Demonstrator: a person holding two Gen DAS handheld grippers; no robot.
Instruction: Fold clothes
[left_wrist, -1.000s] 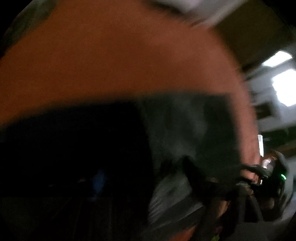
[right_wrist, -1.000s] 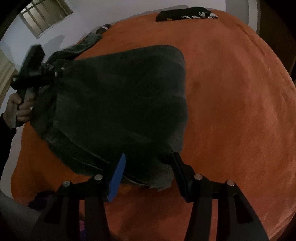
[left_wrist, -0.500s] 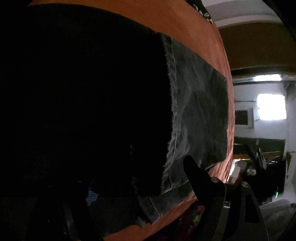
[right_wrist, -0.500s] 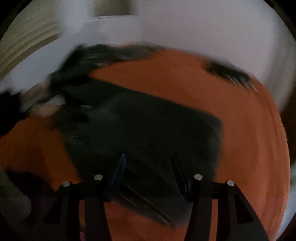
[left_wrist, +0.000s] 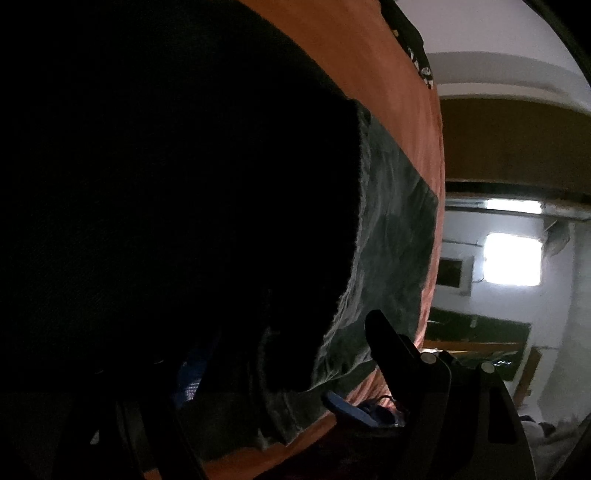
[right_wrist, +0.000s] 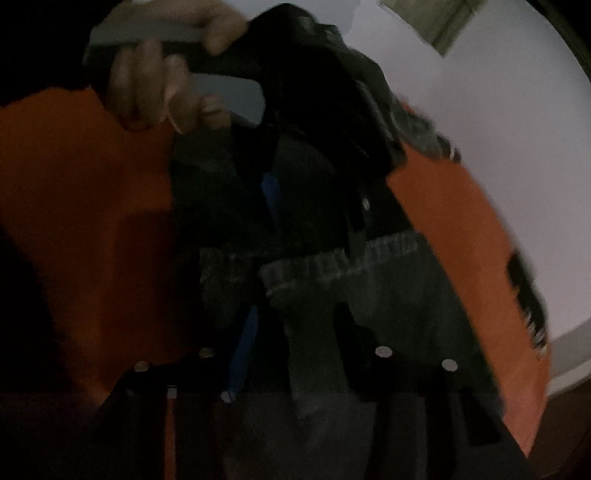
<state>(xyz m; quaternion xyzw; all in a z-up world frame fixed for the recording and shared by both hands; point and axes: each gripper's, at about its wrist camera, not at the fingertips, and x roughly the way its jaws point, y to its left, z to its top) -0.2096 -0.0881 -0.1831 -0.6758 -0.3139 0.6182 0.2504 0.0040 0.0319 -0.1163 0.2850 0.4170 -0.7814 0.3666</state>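
Observation:
A dark grey garment lies on the orange bedspread, partly folded over itself; its dark upper layer fills most of the left wrist view. My left gripper is down on the garment, its right finger visible and its left finger lost in shadow, with cloth between the jaws. In the right wrist view the garment's hem band runs across the middle. My right gripper hovers over it with its jaws apart. The left gripper shows beyond, held by a hand.
A black printed garment lies at the bed's far edge, also in the left wrist view. More dark clothes are piled against the white wall. A bright window and room clutter lie past the bed's edge.
The right gripper has swung round over the garment and closer to the left gripper. The left gripper has stayed low on the folded cloth, shifting slightly.

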